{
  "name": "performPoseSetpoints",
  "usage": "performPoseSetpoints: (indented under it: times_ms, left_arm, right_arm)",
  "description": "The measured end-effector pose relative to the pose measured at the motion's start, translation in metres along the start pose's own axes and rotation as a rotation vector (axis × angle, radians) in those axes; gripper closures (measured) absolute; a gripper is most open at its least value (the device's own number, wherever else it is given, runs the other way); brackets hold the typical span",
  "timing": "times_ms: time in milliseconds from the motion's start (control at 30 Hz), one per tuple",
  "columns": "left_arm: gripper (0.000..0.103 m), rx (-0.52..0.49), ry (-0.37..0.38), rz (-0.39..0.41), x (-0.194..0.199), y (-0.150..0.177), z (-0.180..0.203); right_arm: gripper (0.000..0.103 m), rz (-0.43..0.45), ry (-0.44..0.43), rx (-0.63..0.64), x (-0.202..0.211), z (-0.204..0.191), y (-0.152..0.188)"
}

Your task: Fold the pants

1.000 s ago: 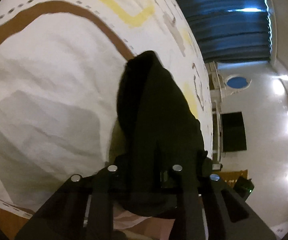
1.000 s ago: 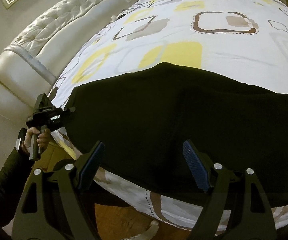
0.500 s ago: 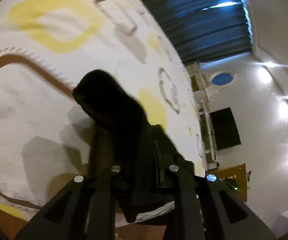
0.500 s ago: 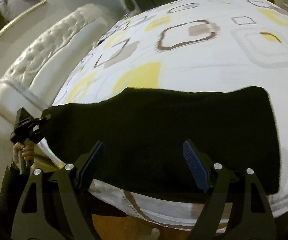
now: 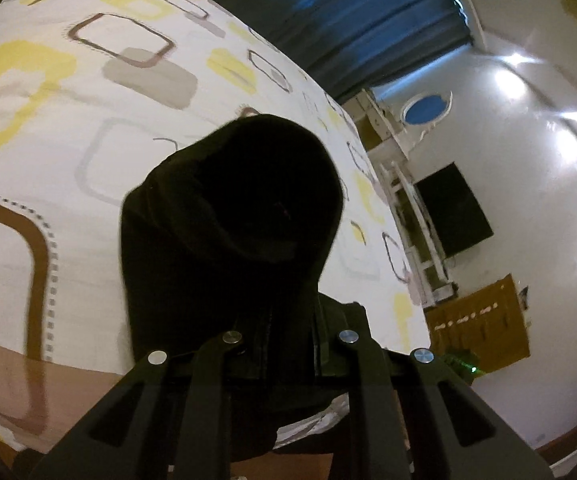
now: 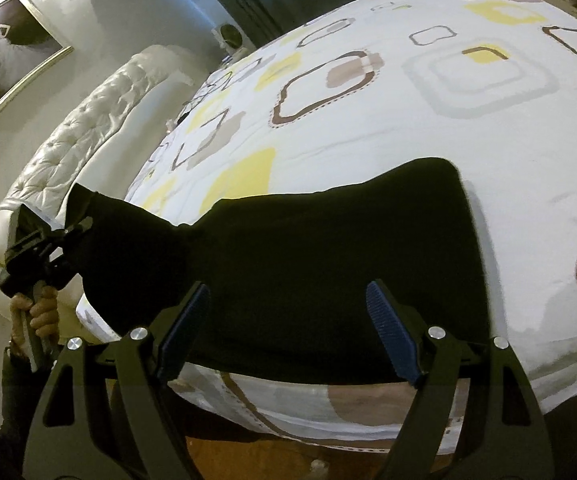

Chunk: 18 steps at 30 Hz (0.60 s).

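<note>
The black pants [image 6: 328, 264] lie across the near edge of the bed [image 6: 468, 92], already doubled lengthwise as far as one can judge: they read as one long dark band with a squared end on the right. The crosswise folds are not yet done. The left end is lifted off the bedspread, pinched in the left gripper [image 6: 76, 236], whose jaws are pressed together on a bunch of the fabric; in the left wrist view that bunch [image 5: 228, 220] rises as a dark hood right in front of the camera and hides the jaw tips. A hand [image 6: 34, 312] grips the tool's handle at the far left. The right gripper [image 6: 288, 328] hovers over the middle of the band with its jaws spread wide and nothing between them; whether they touch the cloth cannot be told.

The likely step in hand is carrying the raised end over toward the right to halve the length.

The pants look matte, soft and fairly thick, showing almost no wrinkles or seams in this light. The bedspread is smooth white cotton-like cloth printed with rounded squares in yellow, brown and grey, lightly creased. The headboard [image 6: 88, 148] on the left is tufted, glossy cream upholstery.
</note>
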<state>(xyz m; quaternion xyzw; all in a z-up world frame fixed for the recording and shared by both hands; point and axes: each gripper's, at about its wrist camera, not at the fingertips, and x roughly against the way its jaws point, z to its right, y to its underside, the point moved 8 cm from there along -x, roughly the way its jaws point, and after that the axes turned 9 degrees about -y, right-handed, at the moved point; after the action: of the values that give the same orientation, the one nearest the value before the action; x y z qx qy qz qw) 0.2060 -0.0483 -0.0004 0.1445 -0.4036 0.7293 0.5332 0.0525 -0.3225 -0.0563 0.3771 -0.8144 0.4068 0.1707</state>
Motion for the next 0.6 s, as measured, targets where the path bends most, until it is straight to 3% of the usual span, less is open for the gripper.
performPoseSetpoints:
  times_ms: [600]
  left_arm:
    - [0.088,-0.244,-0.074,-0.098,-0.085,0.065,0.117]
  right_arm:
    - [0.022,0.088,0.003,-0.109,0.045,0.054,0.007]
